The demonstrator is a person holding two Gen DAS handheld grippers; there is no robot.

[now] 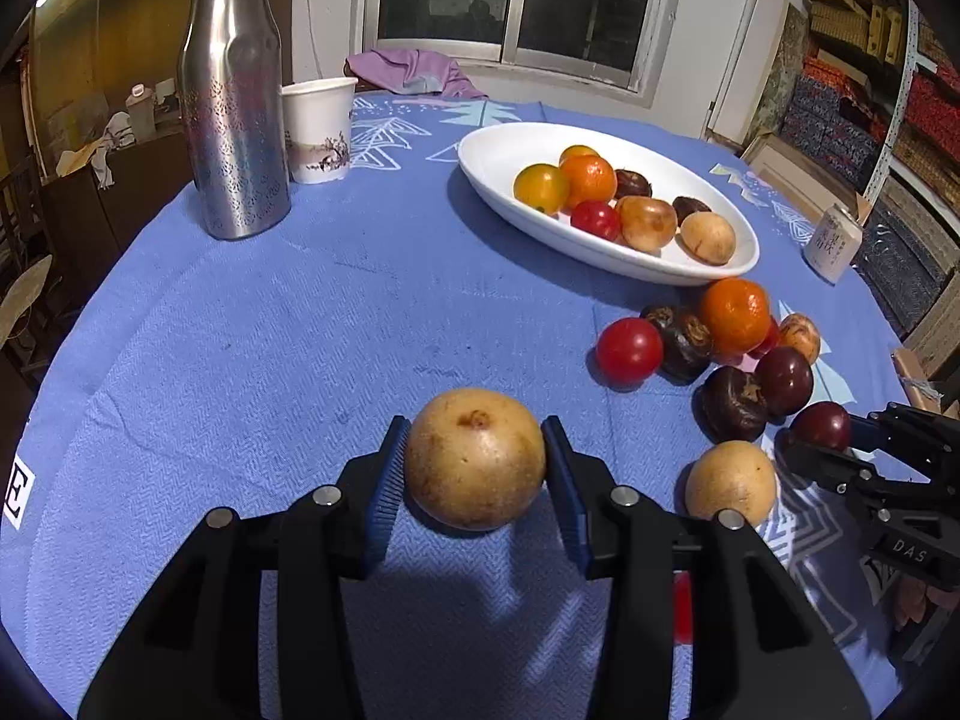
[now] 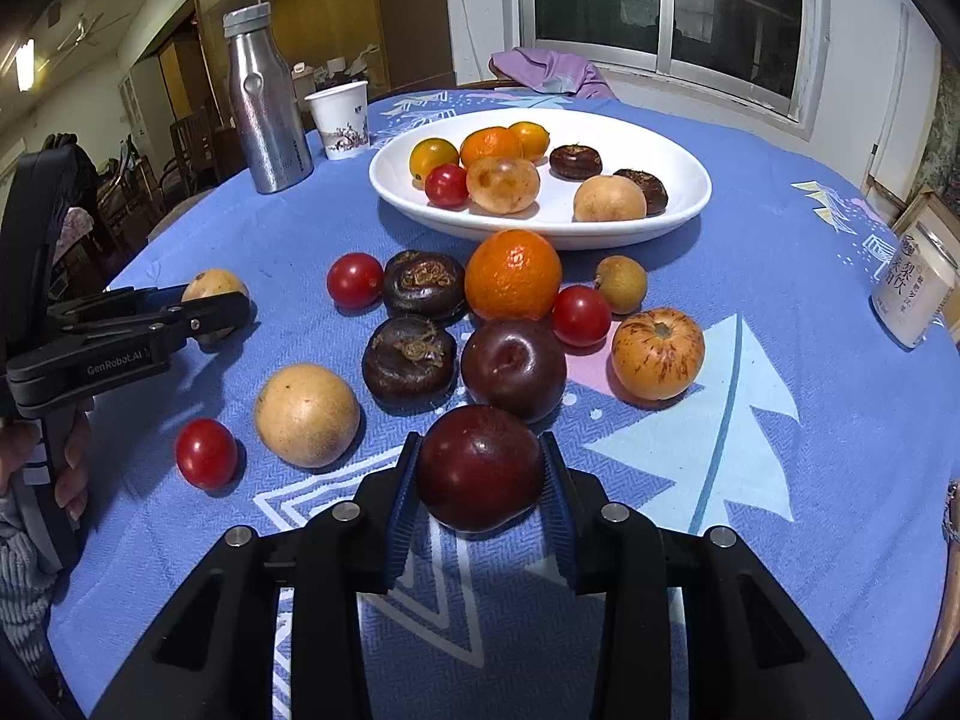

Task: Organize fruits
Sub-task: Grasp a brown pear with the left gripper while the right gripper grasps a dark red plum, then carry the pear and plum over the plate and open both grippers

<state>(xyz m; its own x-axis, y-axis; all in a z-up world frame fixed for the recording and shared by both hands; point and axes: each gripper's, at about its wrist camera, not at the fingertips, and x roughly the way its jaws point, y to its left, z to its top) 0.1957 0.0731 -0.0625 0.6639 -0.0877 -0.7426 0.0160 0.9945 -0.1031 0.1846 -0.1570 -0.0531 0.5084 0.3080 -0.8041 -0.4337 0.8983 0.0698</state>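
Partly done. Eight fruits in dish (image 2: 672,222); about a dozen loose on bench (image 1: 240,360) in front of dish. Left fingers (image 1: 384,480) clamped on tan fruit (image 1: 474,459), right fingers (image 2: 403,501) on plum (image 2: 480,468), both near dish, not yet delivered.

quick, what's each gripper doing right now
left gripper: closed on a tan round fruit.
right gripper: closed on a dark red plum.
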